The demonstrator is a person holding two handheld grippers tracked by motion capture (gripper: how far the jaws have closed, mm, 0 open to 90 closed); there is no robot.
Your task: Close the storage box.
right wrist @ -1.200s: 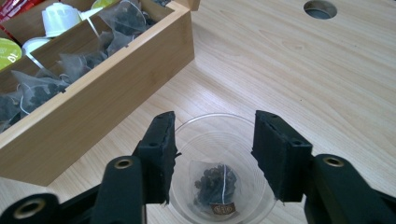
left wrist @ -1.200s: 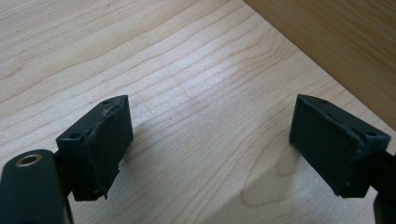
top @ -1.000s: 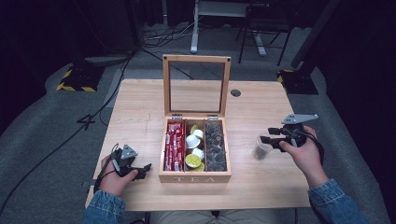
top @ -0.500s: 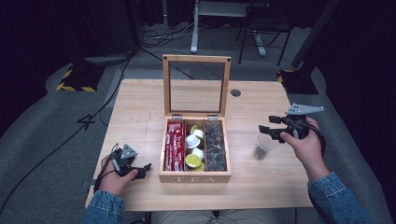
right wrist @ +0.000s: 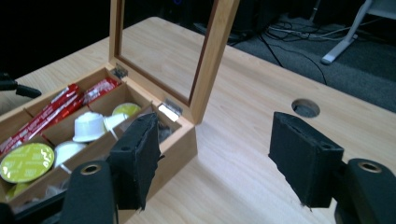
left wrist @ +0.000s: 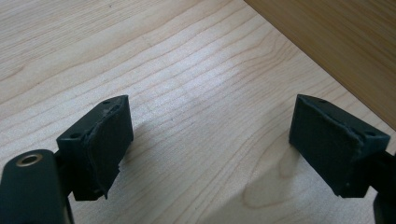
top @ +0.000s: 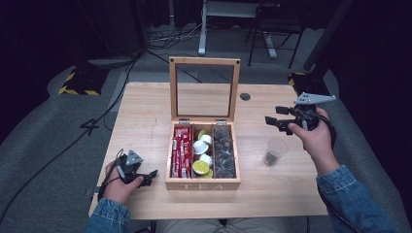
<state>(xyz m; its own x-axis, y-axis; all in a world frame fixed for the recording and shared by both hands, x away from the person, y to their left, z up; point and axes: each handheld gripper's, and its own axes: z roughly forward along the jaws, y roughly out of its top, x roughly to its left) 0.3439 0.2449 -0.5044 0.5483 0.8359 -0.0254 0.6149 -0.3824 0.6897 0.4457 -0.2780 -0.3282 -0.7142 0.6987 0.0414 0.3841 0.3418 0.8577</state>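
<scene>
The pale wooden table [top: 145,116] has a light grain with fine brown lines. The light brown wooden tea box [top: 203,183] carries the letters TEA in a darker tone on its front. Inside it lie shiny red sachets [top: 181,151] with small white print, white round capsules [top: 200,146] and lime green capsules [top: 200,167], and dark grey pods [top: 224,154]. The clear plastic cup [top: 274,150] has something black at its bottom. Both grippers are black: the left gripper [top: 151,175] and the right gripper [top: 270,121], each with a grey plate. The sleeves [top: 353,204] are blue denim.
</scene>
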